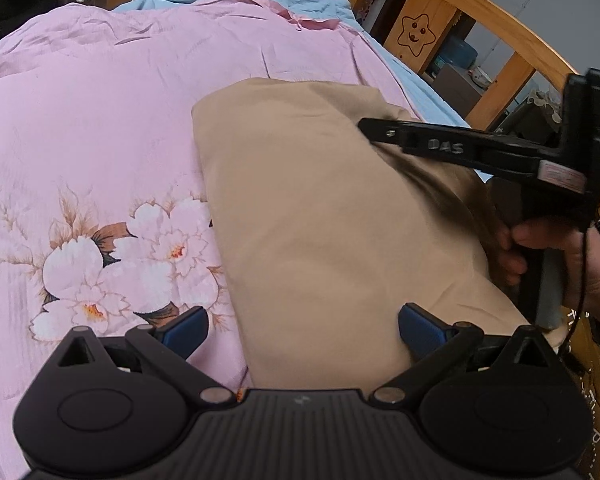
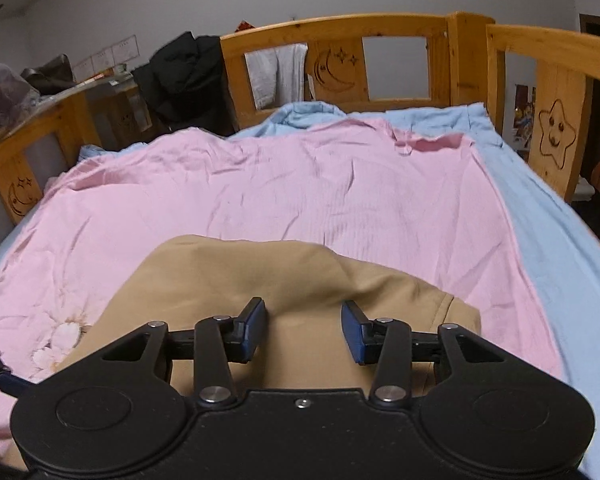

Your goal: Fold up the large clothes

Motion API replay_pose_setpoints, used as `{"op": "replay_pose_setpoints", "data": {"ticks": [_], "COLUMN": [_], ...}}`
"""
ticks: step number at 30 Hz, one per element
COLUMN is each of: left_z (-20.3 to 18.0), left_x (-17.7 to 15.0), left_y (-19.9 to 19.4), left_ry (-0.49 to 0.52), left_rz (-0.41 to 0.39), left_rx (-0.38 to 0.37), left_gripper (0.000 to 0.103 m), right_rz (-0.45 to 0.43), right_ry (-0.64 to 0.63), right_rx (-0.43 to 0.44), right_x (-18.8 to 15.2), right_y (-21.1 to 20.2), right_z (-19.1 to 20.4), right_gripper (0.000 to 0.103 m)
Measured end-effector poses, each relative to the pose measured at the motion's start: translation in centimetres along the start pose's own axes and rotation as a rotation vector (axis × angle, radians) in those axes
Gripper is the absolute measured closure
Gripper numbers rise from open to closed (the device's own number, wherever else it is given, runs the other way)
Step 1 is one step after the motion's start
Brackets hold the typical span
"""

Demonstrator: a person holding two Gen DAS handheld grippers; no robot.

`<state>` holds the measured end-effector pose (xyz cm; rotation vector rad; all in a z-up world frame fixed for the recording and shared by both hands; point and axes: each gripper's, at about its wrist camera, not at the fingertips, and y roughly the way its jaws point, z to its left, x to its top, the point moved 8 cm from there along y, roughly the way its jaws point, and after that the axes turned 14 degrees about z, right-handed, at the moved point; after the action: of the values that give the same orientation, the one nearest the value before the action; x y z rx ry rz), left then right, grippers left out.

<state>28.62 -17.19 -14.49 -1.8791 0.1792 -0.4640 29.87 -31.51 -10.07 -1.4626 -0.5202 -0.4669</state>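
With the left gripper [image 1: 303, 330] and right gripper [image 2: 303, 330] both spread apart gripping nothing, the loosely folded tan garment [image 1: 324, 216] could spring open on the slick pink quilt [image 1: 80, 128]

One tan garment [image 1: 324, 216] lies folded on the bed, the only piece of clothing of that colour in either view. Beneath it there are two sheets: one pink sheet [image 2: 300, 184] with a flower print, and one light blue sheet [image 2: 548, 216] under that. Two tools are in use, the left tool [image 1: 303, 334] and the right tool [image 2: 304, 330], each with two blue-padded fingers, four in all. One hand [image 1: 556, 256] shows, gripping the right tool's handle. The wooden bed frame [image 2: 336, 28] carries two carved moon panels and one carved star panel [image 2: 556, 130]. One black garment [image 2: 188, 76] and one white cloth [image 2: 276, 72] hang over the rail.
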Motion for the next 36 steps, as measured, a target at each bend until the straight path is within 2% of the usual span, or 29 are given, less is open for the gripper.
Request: {"op": "replay_pose_setpoints", "data": {"ticks": [5,8,11,13,17,19,23,27,32,34,36], "left_z": [0.0,-0.4,-0.6,-0.6,-0.5,-0.6,-0.7,-0.6,0.0,0.3,0.6], "left_x": [0.1,0.0,-0.4,-0.8,-1.5,-1.7,-2.0,-2.1,-2.5,-2.6,-2.7], "left_y": [0.8,0.3,-0.7,-1.2,-1.7,-1.8,-1.3,-0.6,0.0,0.3,0.5], "left_ry": [0.031,0.023,0.031,0.035,0.022,0.024,0.054,0.025,-0.029,-0.060,-0.078], "left_rz": [-0.003,0.013,0.015,0.014,0.034,0.036,0.032,0.052,0.062,0.074,0.079], "left_rx": [0.008,0.023,0.026,0.018,-0.028,-0.037,-0.015,-0.023,-0.083,-0.114,-0.136], "left_gripper": [0.000,0.000,0.001,0.001,0.001,0.001,0.000,0.000,0.000,0.000,0.000], "right_rz": [-0.008,-0.009,-0.030,-0.041,-0.020,-0.017,-0.008,0.017,-0.020,-0.031,-0.039], "right_ry": [-0.025,-0.006,0.021,0.040,0.038,0.046,0.019,0.002,0.002,0.014,0.025], "right_rx": [-0.031,-0.026,-0.001,0.034,0.070,0.074,0.010,-0.042,-0.071,-0.071,-0.089], "right_x": [-0.3,-0.2,-0.1,-0.6,-3.0,-4.4,-7.1,-9.9,-10.7,-10.8,-11.1], "right_y": [1.7,1.2,-0.9,-2.5,-5.1,-6.4,-7.8,-6.9,-6.9,-7.1,-7.4], "right_z": [0.0,-0.2,0.0,0.3,0.8,0.8,0.9,1.0,1.3,1.1,0.7], "right_gripper": [0.057,0.057,0.057,0.052,0.048,0.043,0.033,0.032,0.031,0.025,0.024]}}
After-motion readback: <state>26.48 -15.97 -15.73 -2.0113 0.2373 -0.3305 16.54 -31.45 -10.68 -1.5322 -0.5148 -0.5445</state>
